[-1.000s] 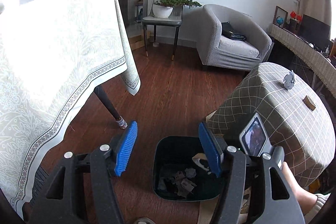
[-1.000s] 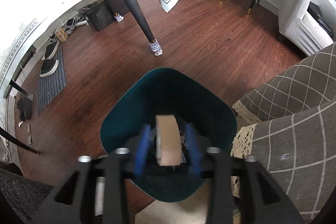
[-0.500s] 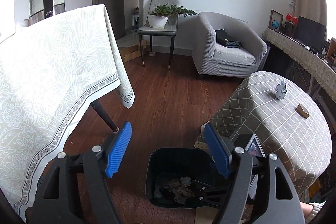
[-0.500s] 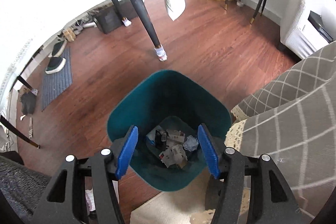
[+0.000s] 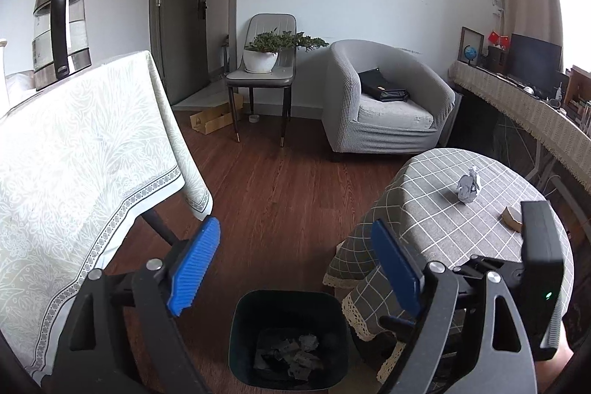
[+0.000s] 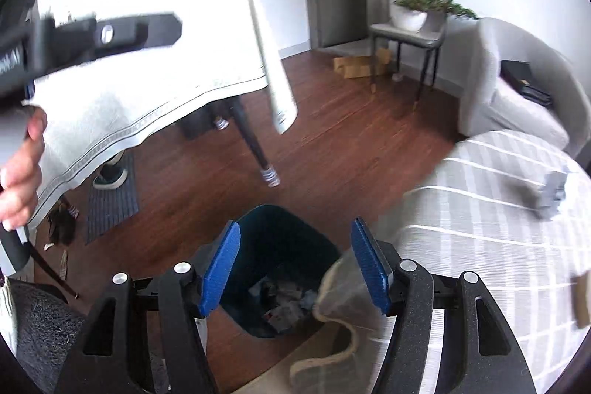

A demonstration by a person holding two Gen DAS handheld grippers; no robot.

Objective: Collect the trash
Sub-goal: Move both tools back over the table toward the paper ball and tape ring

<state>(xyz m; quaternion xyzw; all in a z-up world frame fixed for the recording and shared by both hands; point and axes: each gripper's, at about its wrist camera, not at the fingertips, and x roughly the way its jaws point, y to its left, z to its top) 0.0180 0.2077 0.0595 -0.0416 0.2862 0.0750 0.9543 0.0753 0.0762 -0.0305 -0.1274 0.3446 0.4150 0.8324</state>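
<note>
Teal bin (image 6: pixel 280 246) of trash (image 6: pixel 284 301) sits below both spread, empty tools (image 5: pixel 295 268) (image 6: pixel 295 268).

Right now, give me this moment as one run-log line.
left gripper: open, empty | right gripper: open, empty | bin: holds scraps | table: foil ball, brown scrap left

Both wrist views overlook the trash bin (image 5: pixel 288 338) (image 6: pixel 277 268).

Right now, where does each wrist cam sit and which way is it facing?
Left wrist: behind the open left gripper, facing across the room past the trash bin to the armchair; the other gripper's body shows at right.
Right wrist: behind the open right gripper, tilted down at the bin; the person's left hand shows at left.
Shared: bin, checked table, white-clothed table.
</note>
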